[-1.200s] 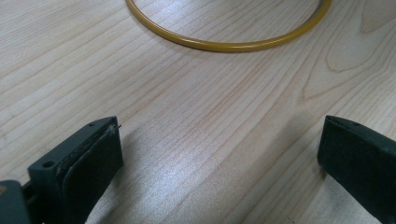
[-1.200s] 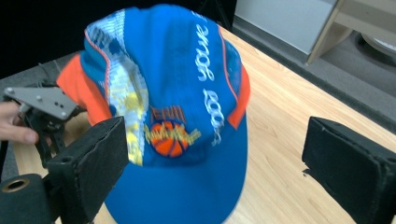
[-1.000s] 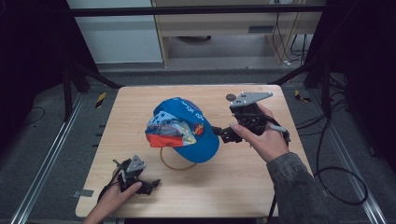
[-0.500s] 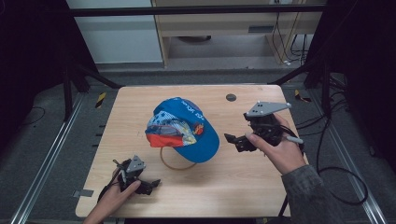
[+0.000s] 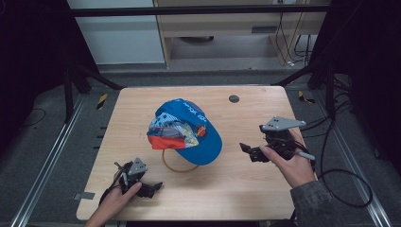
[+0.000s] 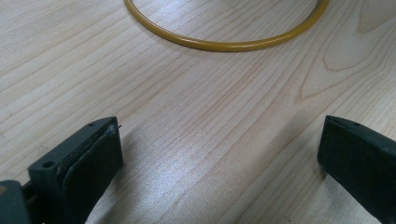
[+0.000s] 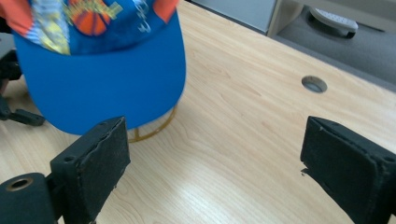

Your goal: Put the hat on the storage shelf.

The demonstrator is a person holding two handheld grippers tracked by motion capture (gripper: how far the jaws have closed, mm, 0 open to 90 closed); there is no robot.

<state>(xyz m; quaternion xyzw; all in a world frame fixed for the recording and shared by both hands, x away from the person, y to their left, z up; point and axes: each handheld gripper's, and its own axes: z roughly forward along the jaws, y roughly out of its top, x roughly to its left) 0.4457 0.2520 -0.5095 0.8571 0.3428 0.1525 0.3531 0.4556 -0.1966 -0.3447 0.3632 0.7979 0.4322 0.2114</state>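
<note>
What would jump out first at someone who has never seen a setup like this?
The bright blue cap with its orange and patterned front sits mid-table, its brim covering part of a thin yellow ring lying on the wood. To either side a hand holds black tongs: the left tongs at the near left edge of the table, the right tongs to the right of the cap, both open and holding nothing.

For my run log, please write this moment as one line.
left tongs: open, empty, near yellow ring | right tongs: open, empty, beside cap | blue cap: on ring, on table
</note>
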